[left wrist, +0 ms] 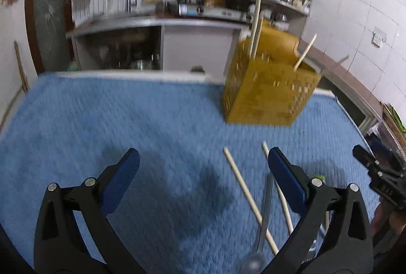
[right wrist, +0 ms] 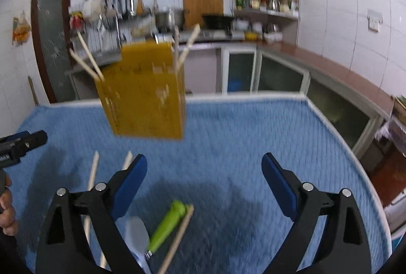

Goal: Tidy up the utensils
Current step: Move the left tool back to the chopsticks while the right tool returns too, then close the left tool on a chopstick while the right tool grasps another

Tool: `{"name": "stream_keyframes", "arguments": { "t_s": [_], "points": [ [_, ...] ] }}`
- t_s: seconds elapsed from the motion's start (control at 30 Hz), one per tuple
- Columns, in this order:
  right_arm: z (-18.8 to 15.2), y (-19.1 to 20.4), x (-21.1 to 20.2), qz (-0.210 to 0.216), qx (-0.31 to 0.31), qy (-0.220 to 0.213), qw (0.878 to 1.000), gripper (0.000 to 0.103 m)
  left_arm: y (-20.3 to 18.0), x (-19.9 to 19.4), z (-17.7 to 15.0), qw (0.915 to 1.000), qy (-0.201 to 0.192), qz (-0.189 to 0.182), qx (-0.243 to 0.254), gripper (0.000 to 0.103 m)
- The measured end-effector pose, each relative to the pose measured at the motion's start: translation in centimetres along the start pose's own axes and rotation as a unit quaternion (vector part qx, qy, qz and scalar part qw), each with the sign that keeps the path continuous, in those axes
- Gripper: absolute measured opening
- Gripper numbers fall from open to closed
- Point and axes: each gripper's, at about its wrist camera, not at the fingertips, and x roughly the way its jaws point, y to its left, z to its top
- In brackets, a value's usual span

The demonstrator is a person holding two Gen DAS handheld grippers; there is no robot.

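**Both grippers hanging wide over the loose utensils**

The left gripper (left wrist: 203,162) is standing with its jaws spread wide and nothing between the blue pads (left wrist: 121,180). In its view, two pale chopsticks (left wrist: 248,200) are lying on the blue mat (left wrist: 127,121) toward five o'clock, crossing a metal spoon (left wrist: 264,213) whose bowl is sitting at the bottom edge. The yellow utensil holder (left wrist: 266,93) is standing upright on the mat at about one o'clock, well apart from the pads, with several chopsticks (left wrist: 256,27) sticking out of its top.

The right gripper (right wrist: 204,167) is also released, its jaws splayed and empty. Below it, toward seven o'clock, a green-handled utensil (right wrist: 167,225) is lying beside a single chopstick (right wrist: 177,238) and a spoon bowl (right wrist: 137,230); motion blur is making it hard to tell whether these are touching. Two more chopsticks (right wrist: 92,170) are lying at nine o'clock, partly behind the left finger. The holder (right wrist: 144,93) is appearing at eleven o'clock. The bench edge (right wrist: 243,96) is showing pale beyond the mat.
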Motion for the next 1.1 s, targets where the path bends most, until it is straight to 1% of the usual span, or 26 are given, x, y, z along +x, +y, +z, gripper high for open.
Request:
{"name": "stream_keyframes", "arguments": {
  "t_s": [0.1,0.2,0.3,0.4,0.47,0.53,0.63,0.67,0.7,0.73,0.8,0.83,0.87,0.9,0.93,0.97,1.0,1.03,1.1],
  "points": [
    [-1.8,-0.6,1.1,-0.003,0.02,0.025,0.999,0.09,0.3,1.3,-1.2,0.9994,0.033,0.004,-0.014,0.098],
    [-2.9,-0.9,2.1,-0.005,0.035,0.042,0.998,0.089,0.2,2.4,-2.2,0.9986,0.049,0.015,-0.015,0.098],
    [-3.9,-0.7,2.8,-0.01,0.031,0.057,0.998,0.088,-0.1,3.4,-2.8,0.9977,0.06,0.03,-0.009,0.098],
    [-4.1,-0.8,3.5,-0.012,0.033,0.072,0.997,0.079,-0.6,4.1,-3.1,0.9971,0.067,0.038,-0.002,0.098],
    [-4.6,-0.9,4.0,-0.008,0.042,0.085,0.995,0.075,-1.1,4.4,-3.1,0.9969,0.071,0.033,0.005,0.098],
    [-4.8,-0.9,4.4,-0.006,0.043,0.093,0.995,0.068,-1.6,4.2,-3.0,0.9972,0.067,0.031,0.011,0.098],
    [-4.9,-0.5,4.8,-0.001,0.038,0.098,0.994,0.061,-2.7,4.2,-2.7,0.9975,0.058,0.033,0.023,0.096],
    [-4.9,-0.3,4.9,0.0,0.036,0.1,0.994,0.059,-3.0,4.4,-2.5,0.9974,0.058,0.034,0.026,0.091],
    [-4.8,-0.3,4.9,-0.001,0.036,0.101,0.994,0.055,-3.4,4.6,-2.4,0.9972,0.061,0.032,0.029,0.082],
    [-4.8,-0.1,5.0,-0.002,0.035,0.106,0.994,0.05,-3.7,4.9,-2.3,0.9971,0.065,0.027,0.03,0.079],
    [-4.8,0.2,5.4,0.005,0.036,0.115,0.993,0.042,-4.4,5.6,-2.3,0.9964,0.077,0.013,0.032,0.067],
    [-4.8,0.4,5.3,0.006,0.035,0.116,0.993,0.039,-4.6,5.9,-2.2,0.9961,0.08,0.013,0.035,0.064],
    [-4.8,0.6,5.4,0.009,0.031,0.118,0.992,0.036,-4.8,6.2,-2.2,0.9957,0.084,0.014,0.037,0.059],
    [-4.7,0.9,5.4,0.012,0.027,0.121,0.992,0.03,-5.0,6.5,-2.2,0.9954,0.087,0.015,0.037,0.054],
    [-4.7,1.0,5.3,0.013,0.025,0.124,0.992,0.025,-5.1,6.8,-2.2,0.995,0.092,0.014,0.035,0.051],
    [-4.6,1.1,5.3,0.017,0.024,0.127,0.991,0.021,-5.1,7.1,-2.2,0.9945,0.099,0.013,0.032,0.045],
    [-4.5,1.3,5.4,0.02,0.028,0.133,0.99,0.016,-5.1,7.6,-2.1,0.9938,0.108,0.01,0.027,0.041],
    [-4.4,1.4,5.5,0.023,0.032,0.138,0.99,0.013,-5.1,7.9,-2.0,0.9932,0.113,0.01,0.024,0.04],
    [-4.3,1.3,5.8,0.027,0.042,0.15,0.987,0.011,-5.0,8.7,-1.8,0.9918,0.127,0.009,0.016,0.039]
  ]
}}
